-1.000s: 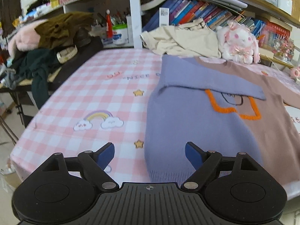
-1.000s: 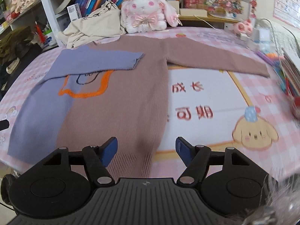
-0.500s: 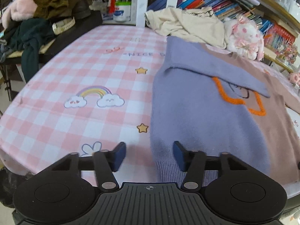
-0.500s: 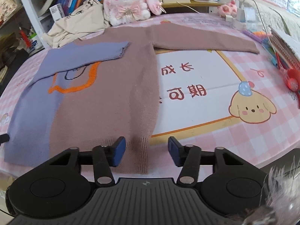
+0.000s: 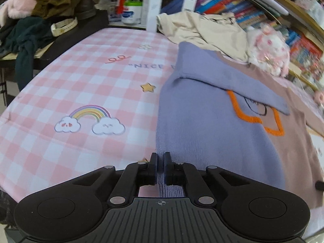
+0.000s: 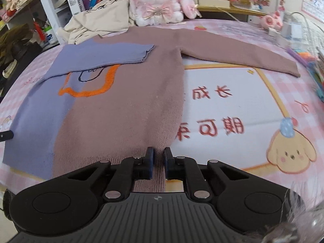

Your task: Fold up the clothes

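Observation:
A knit sweater, half lilac and half mauve-brown with an orange outline on the chest, lies flat on the table (image 5: 202,125) (image 6: 125,105). Its lilac sleeve (image 6: 105,55) is folded across the chest; the brown sleeve (image 6: 239,55) stretches out to the right. My left gripper (image 5: 160,160) is shut on the lilac hem corner at the near left. My right gripper (image 6: 158,158) is shut on the brown hem corner at the near right. The left gripper's tip shows at the left edge of the right wrist view (image 6: 6,135).
The pink checked tablecloth (image 5: 81,85) covers the table. A cream garment (image 6: 101,20) and a plush rabbit (image 6: 160,2) lie at the back by the bookshelves. Dark clothes (image 5: 30,20) are piled at the far left. Cables and pens (image 6: 299,46) sit at the right edge.
Both grippers moved down and forward to the sweater's hem and closed from wide open onto its two near corners.

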`<move>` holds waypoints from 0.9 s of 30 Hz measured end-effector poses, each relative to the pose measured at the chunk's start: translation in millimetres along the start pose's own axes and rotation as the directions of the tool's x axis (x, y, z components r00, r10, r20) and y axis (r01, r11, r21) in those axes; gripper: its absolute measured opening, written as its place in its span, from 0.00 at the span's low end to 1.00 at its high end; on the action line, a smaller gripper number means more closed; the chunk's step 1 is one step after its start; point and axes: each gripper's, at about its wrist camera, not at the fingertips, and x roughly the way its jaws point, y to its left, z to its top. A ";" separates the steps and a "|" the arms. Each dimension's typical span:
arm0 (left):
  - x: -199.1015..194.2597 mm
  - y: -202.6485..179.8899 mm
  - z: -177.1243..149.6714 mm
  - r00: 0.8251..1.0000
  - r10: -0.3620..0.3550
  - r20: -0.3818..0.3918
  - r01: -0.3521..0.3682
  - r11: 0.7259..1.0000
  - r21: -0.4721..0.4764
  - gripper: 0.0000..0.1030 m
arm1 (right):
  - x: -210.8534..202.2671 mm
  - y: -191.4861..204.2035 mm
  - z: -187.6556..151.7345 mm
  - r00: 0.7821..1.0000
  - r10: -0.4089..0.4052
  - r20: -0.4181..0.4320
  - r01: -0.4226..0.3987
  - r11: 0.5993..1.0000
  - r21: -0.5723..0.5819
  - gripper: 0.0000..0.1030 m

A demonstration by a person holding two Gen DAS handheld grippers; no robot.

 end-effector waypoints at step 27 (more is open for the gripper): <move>-76.1 -38.1 -52.0 0.986 0.029 0.163 -0.040 0.997 0.064 0.91 | -85.5 3.5 -41.9 0.979 -0.134 0.155 0.127 0.991 0.051 0.75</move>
